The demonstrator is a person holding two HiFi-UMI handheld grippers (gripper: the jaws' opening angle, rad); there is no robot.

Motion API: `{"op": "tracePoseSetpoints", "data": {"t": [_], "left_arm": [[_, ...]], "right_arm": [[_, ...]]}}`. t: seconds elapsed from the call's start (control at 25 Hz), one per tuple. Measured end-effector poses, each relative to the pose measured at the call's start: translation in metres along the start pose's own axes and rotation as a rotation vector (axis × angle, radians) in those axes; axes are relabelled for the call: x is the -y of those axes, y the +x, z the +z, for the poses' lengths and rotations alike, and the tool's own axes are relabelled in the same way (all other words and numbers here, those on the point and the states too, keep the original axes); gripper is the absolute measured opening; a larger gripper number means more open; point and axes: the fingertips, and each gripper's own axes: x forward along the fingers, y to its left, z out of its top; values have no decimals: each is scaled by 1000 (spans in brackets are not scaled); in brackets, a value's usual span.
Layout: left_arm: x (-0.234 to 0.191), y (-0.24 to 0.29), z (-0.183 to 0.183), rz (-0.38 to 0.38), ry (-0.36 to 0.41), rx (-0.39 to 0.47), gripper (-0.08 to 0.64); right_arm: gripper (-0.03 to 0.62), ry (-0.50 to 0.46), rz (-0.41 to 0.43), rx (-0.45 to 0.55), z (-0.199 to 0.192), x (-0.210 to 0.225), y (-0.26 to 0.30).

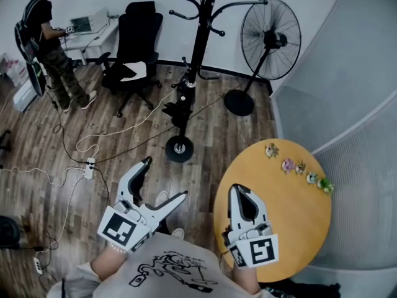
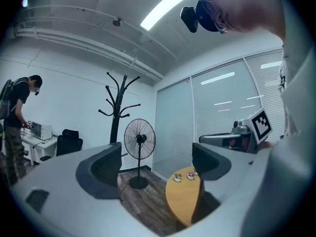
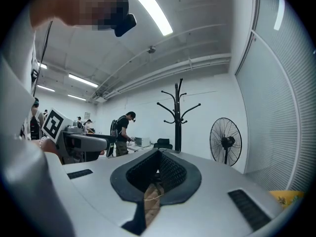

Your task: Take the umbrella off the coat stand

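The black coat stand (image 1: pixel 200 36) rises at the middle back, on a round base (image 1: pixel 178 149). A dark folded thing, apparently the umbrella (image 1: pixel 180 106), hangs low against its pole. My left gripper (image 1: pixel 165 179) is open and empty, low in the head view, well short of the stand. My right gripper (image 1: pixel 240 194) is shut over the edge of the round wooden table (image 1: pixel 298 228). The stand's hooks (image 2: pixel 117 98) look bare in the left gripper view, above my open left gripper (image 2: pixel 158 164). The stand (image 3: pixel 177 117) shows far beyond my shut right gripper (image 3: pixel 158 174).
A black pedestal fan (image 1: pixel 268 39) stands right of the stand. A black office chair (image 1: pixel 133 48) and a person (image 1: pixel 53 42) at a desk are at the back left. Cables and a power strip (image 1: pixel 89 166) lie on the wooden floor. Small figurines (image 1: pixel 298 167) line the table's far edge.
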Motion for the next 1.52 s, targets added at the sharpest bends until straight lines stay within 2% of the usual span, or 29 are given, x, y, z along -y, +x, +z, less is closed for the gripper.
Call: {"op": "tracePoseSetpoints", "data": {"t": [0.72,1.16,1.52], "left_arm": [[-103,86,21,-16,-7,11,426],[-171,117,34,-66,-39,35,426],[-221,130,28,-111,-62,33,426]], "right_arm": [[15,-11,-19,-3,18,38,126],[15,-21,-28,-7,24,35,206],[15,-28,-48,-23,18,23,257]]}}
